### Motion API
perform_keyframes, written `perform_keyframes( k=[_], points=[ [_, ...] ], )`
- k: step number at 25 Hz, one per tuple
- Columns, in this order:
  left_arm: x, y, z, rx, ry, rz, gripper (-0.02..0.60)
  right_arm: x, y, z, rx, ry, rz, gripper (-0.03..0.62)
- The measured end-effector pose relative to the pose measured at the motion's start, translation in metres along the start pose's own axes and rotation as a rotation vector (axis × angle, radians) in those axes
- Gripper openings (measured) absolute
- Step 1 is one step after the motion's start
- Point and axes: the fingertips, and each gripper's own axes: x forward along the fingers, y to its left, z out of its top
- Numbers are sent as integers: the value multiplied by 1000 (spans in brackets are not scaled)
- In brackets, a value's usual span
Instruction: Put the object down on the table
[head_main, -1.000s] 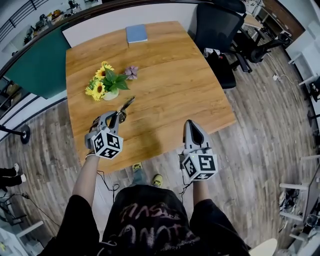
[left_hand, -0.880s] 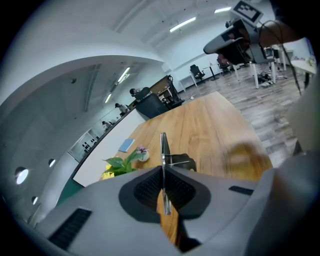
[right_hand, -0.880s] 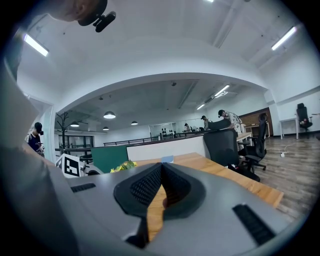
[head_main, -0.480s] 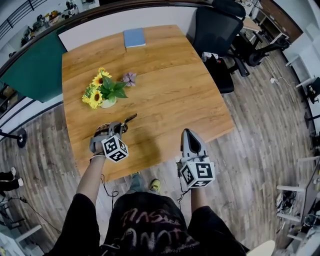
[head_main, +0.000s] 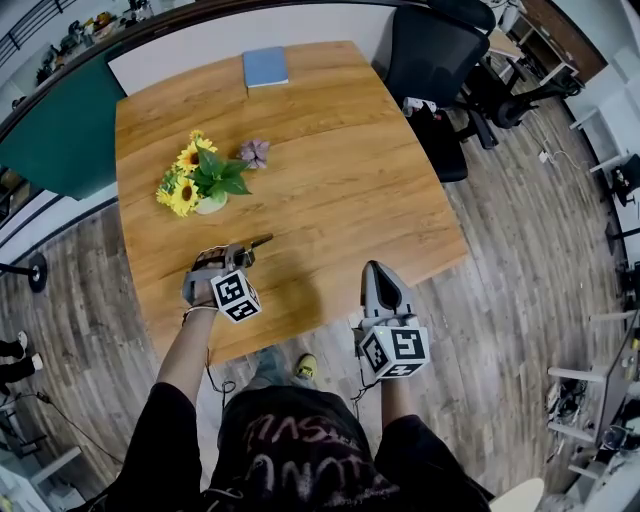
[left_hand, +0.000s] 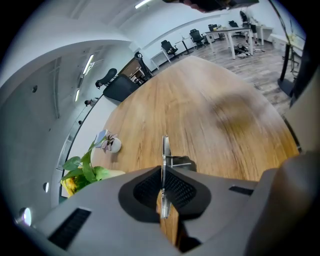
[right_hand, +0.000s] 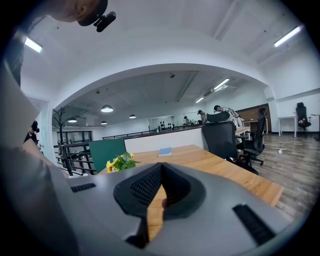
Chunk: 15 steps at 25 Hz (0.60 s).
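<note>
Now lowered, my left gripper (head_main: 243, 256) pinches the metal tool (head_main: 261, 241) close over the table (head_main: 340, 180), release pending; right gripper (head_main: 378, 270) pressed together, empty.

The head view is bright and evenly lit from above. Its wide lens bows the light-brown wooden table (head_main: 330, 180) and the plank floor (head_main: 520, 250) toward the edges. A soft, faint shadow lies on the wood just beside the left gripper (head_main: 243, 255). In the left gripper view a black vignette rings the picture, the far tabletop is smeared by blur, and the thin metal tool (left_hand: 164, 150) clamped edge-on glints white. The right gripper view is dimmer — white ceiling strip lights (right_hand: 287, 36) and round pendant lamps (right_hand: 106, 108) burn bright, while the near grey body of the right gripper (right_hand: 160, 167) is soft.
</note>
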Motion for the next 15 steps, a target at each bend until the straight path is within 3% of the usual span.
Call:
perform_keyframes(
  k=[15],
  points=[
    [6, -17, 6, -15, -6, -37, 54, 4, -4, -11, 11, 34, -2, 5]
  ],
)
